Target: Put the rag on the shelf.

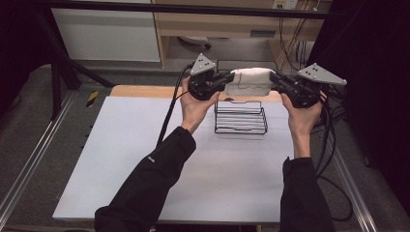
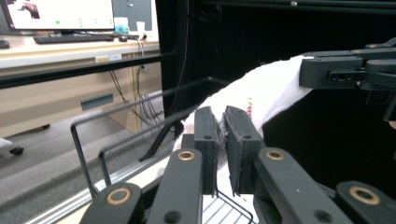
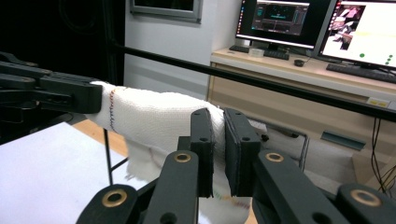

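High view showed a person's two forearms in black sleeves reaching forward over a white table (image 1: 145, 183), each hand carrying a gripper. The left gripper (image 1: 230, 79) and the right gripper (image 1: 273, 78) faced each other and pinched opposite ends of a white cloth (image 1: 250, 80), which hung stretched between them in the air, above and just behind a black wire basket (image 1: 241, 117) standing on the table's far half. A strip of bare wood (image 1: 140, 91) edged the table's far side. Left gripper view showed the left gripper (image 2: 223, 135) with its jaws closed on one end of the cloth (image 2: 271, 88); the fabric ran up and away to the other gripper (image 2: 327, 71), which clamped its far end, and the basket's rim (image 2: 116, 116) lay below. Right gripper view showed the right gripper (image 3: 218, 140) with its jaws closed on the cloth (image 3: 154, 116), whose coloured stitching ran near the opposite gripper (image 3: 70, 98) holding the other end. Monitors (image 3: 280, 21) stood on a desk behind.
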`<action>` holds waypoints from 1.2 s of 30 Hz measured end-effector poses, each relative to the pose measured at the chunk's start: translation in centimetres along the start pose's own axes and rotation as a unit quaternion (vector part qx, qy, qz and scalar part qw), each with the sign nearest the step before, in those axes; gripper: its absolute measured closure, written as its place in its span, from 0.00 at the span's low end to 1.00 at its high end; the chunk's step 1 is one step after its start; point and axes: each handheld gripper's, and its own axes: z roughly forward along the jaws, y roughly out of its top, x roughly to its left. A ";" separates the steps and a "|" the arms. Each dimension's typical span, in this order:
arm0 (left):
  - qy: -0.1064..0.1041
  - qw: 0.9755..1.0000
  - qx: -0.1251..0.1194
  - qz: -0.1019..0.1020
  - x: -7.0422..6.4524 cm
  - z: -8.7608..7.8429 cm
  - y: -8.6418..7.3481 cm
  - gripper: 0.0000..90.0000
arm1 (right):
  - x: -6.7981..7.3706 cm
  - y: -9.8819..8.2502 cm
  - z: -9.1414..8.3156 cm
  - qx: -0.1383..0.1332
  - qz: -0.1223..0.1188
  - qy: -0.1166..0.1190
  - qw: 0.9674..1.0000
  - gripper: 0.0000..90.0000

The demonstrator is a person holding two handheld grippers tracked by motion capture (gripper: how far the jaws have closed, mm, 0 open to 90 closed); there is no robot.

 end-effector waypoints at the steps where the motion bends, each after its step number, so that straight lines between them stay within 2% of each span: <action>1: 0.000 1.000 0.006 -0.001 -0.1 0.0 -0.2 0.92 | 0.1 -0.1 -0.1 0.001 0.000 0.002 1.000 0.92; 9: 0.000 1.000 0.024 0.011 -0.7 -0.2 -1.5 0.91 | 0.6 -1.9 -0.9 0.023 0.006 0.011 1.000 0.92; 13: 0.000 0.999 0.029 0.013 -0.8 -0.5 -1.6 0.90 | 0.7 -2.7 -0.9 0.027 0.005 0.016 1.000 0.92; 16: -0.006 1.000 0.023 0.008 -0.6 -1.1 -1.1 0.88 | 0.6 -3.0 -0.8 0.028 0.004 0.017 0.999 0.92; 19: 0.004 1.000 0.021 0.007 -0.4 -1.4 -0.1 0.85 | 0.6 -3.4 -0.8 0.029 0.005 0.018 0.999 0.92; 23: 0.014 1.000 0.020 0.009 -0.2 -1.2 1.6 0.87 | 0.7 -3.5 -0.8 0.030 0.002 0.019 0.999 0.92; 28: 0.019 0.998 0.057 0.007 0.0 0.5 3.0 0.92 | 0.7 -3.7 -0.8 0.031 -0.001 0.020 0.999 0.92; 32: 0.008 0.997 0.078 -0.006 0.1 1.6 3.0 0.99 | 0.7 -3.7 -0.9 0.031 0.000 0.021 0.999 0.92; 36: -0.004 0.995 0.096 -0.005 0.0 2.0 2.3 1.00 | 0.6 -3.9 -0.9 0.033 -0.001 0.025 0.999 0.91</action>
